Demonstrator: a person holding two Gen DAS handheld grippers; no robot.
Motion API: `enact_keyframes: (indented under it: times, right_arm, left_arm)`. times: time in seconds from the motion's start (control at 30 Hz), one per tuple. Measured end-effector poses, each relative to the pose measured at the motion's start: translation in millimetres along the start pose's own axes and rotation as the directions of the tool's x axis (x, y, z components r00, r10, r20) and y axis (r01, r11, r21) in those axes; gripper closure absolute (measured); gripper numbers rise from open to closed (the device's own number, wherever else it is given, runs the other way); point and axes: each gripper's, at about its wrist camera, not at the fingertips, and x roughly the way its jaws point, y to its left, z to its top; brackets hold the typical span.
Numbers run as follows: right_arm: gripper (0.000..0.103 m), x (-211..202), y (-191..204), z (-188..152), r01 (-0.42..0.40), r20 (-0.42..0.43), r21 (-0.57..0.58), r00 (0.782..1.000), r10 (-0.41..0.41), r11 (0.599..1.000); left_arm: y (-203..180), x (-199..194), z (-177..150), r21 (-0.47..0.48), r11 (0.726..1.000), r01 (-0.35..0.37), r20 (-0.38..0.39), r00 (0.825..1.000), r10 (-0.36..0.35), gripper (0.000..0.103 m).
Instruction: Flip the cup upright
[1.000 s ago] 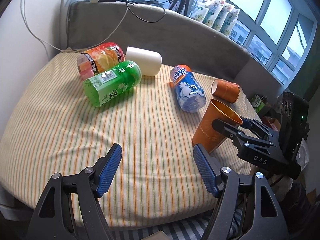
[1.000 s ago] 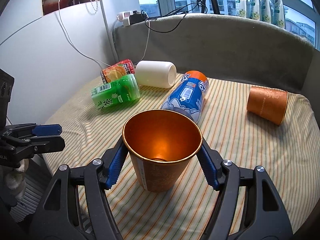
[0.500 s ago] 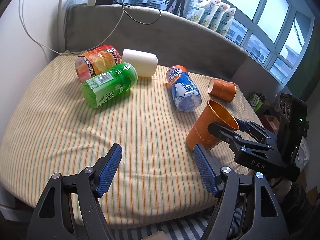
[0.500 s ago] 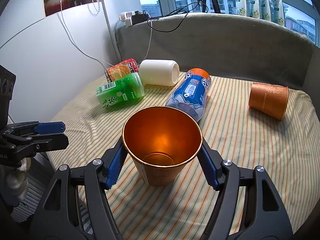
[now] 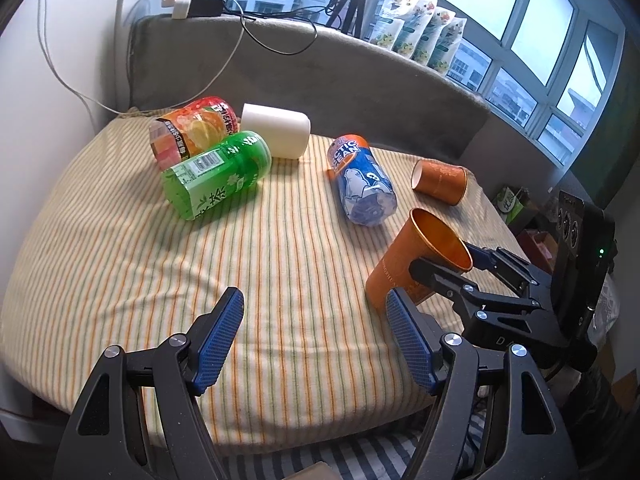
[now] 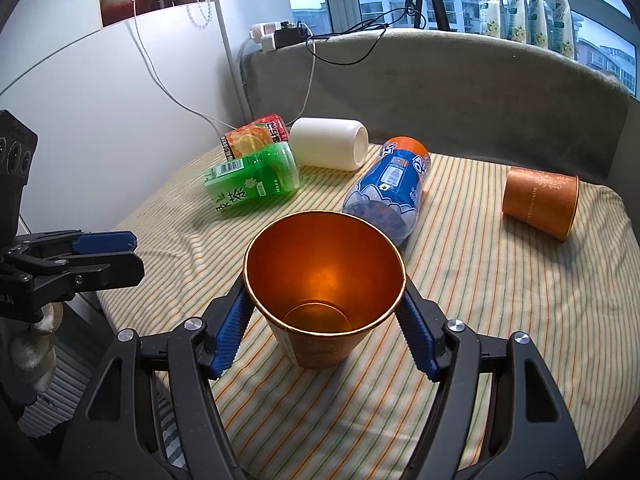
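Partly hidden, the base of the orange cup (image 6: 323, 296) sits behind its own wide mouth in the right wrist view, so whether it rests flat on the striped cloth (image 6: 472, 280) is hard to tell; it leans a little in the left wrist view. The right gripper (image 6: 323, 326) grasps this cup near its rim, one blue pad on each side, close to the near right edge of the cloth. The left gripper (image 5: 314, 344) hangs with its jaws spread wide and nothing between them, over the near edge. Print on the bottles is too distorted to read fully.

Underneath is a padded surface covered in yellow cloth with orange and green stripes, backed by a grey cushioned rest (image 5: 360, 80). A white wall (image 6: 120, 128) stands on the left, with windows (image 5: 552, 40) behind. Cables and a power strip (image 6: 276, 36) lie on the rest's top, and a row of pouches (image 5: 424, 36) lines the sill.

Two orange cups show: the held one and a second cup (image 6: 540, 204) lying on its side toward the far right edge. Three bottles lie on their sides: a green bottle (image 5: 216, 174), an orange-red bottle (image 5: 188, 132) and a blue bottle (image 5: 362, 186). One white cup (image 5: 276, 130) lies at the far edge.
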Motion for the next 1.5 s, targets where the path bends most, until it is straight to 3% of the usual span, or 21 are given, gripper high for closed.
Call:
enact_keyframes:
  times: [0.2, 0.5, 0.9, 1.0, 1.2, 1.5]
  right_arm:
    - [0.030, -1.8, 1.4, -1.8, 0.004, -0.004, -0.005, 1.000, -0.004, 1.000]
    - [0.019, -1.9, 10.8, 0.0, 0.007, 0.004, -0.036, 1.000, -0.006, 0.999]
    - [0.018, -20.7, 18.3, -4.2, 0.015, -0.010, -0.070, 1.000, -0.016, 0.997]
    - [0.008, -32.5, 18.6, -5.9, 0.063, 0.012, -0.067, 0.998, -0.062, 0.996]
    - [0.008, -59.7, 12.4, -4.3, 0.142, 0.073, -0.032, 0.988, -0.139, 0.989]
    - [0.006, -98.7, -3.2, 3.0, 0.252, 0.177, 0.049, 0.950, -0.256, 0.967]
  left_arm:
    - [-1.1, -2.5, -0.7, 0.002, 1.000, -0.002, 0.006, 1.000, 0.002, 0.029]
    - [-2.2, -9.2, -2.7, 0.006, 1.000, -0.001, 0.018, 1.000, 0.000, 0.029]
    - [-4.5, -18.3, -5.9, 0.012, 1.000, -0.027, 0.056, 0.998, 0.026, 0.029]
    - [-8.0, -21.3, -6.6, 0.024, 0.999, -0.041, 0.080, 0.996, 0.039, 0.029]
    - [-17.9, -29.6, -5.5, 0.039, 0.996, -0.083, 0.178, 0.981, 0.075, 0.029]
    - [-34.0, -43.1, -2.4, 0.069, 0.988, -0.138, 0.325, 0.940, 0.108, 0.024]
